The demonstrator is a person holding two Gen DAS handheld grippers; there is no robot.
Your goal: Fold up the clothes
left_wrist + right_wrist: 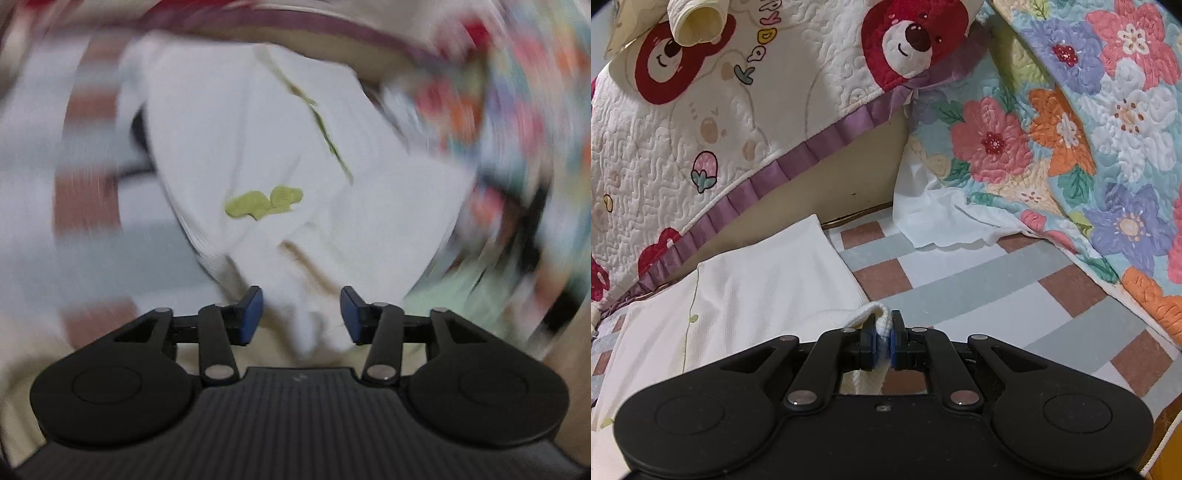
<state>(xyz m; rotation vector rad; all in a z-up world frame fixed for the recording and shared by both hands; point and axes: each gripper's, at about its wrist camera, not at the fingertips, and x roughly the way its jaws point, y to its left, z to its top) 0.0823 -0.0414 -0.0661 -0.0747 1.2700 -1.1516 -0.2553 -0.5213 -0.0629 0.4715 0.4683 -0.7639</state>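
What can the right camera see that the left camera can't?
Only the right camera shows the red bear on the cream quilt, and the right tool pinching the white cloth's corner. Only the left camera shows the green patch on that cloth, with the left tool open around a fold. Both show the white cloth, flowered quilt and checked sheet.

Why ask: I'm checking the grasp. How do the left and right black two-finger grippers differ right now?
The left gripper is open, white garment loose between its jaws; the right gripper is shut on a garment edge. The left view is motion-blurred, the right sharp. Both have blue pads.
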